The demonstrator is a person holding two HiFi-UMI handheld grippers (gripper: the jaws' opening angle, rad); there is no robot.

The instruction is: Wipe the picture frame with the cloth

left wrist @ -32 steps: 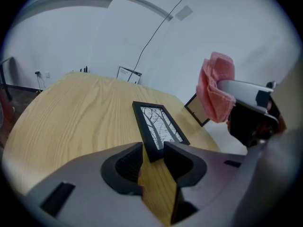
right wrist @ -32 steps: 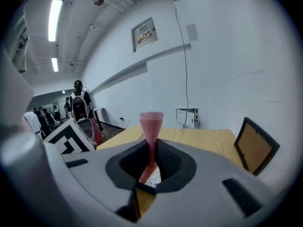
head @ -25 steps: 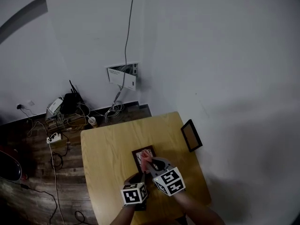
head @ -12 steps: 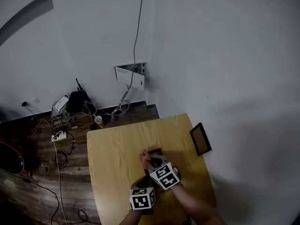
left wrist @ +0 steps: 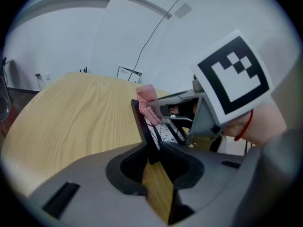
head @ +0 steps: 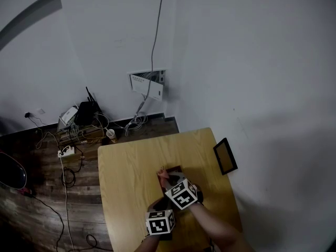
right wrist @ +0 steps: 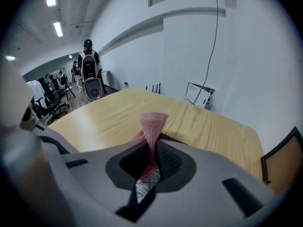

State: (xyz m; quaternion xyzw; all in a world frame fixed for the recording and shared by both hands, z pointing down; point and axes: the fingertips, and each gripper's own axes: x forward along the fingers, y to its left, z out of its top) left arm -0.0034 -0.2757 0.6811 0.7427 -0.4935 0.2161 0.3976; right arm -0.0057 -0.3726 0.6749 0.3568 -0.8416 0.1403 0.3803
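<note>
Over the wooden table [head: 126, 167], clamping the tilted picture frame [left wrist: 140, 115] by its edge in the left gripper [left wrist: 152, 155], pinching the pink cloth [right wrist: 152, 124] tight in the right gripper [right wrist: 150, 169] at the frame's top.

A light wooden table [head: 126, 161] stands in a corner of white walls. Near its front edge, the right gripper [head: 167, 180] points away from the person, with a pink cloth [head: 161, 174] at its tip, against a dark picture frame [head: 175, 169]. The left gripper [head: 158, 206] sits just beside it, nearer the person. A second frame [head: 226, 156] stands at the table's right edge, against the wall. Beyond the table, cables [head: 79, 140] and a power strip [head: 64, 152] lie on the dark floor. An open wall box [head: 147, 84] is mounted above them.
</note>
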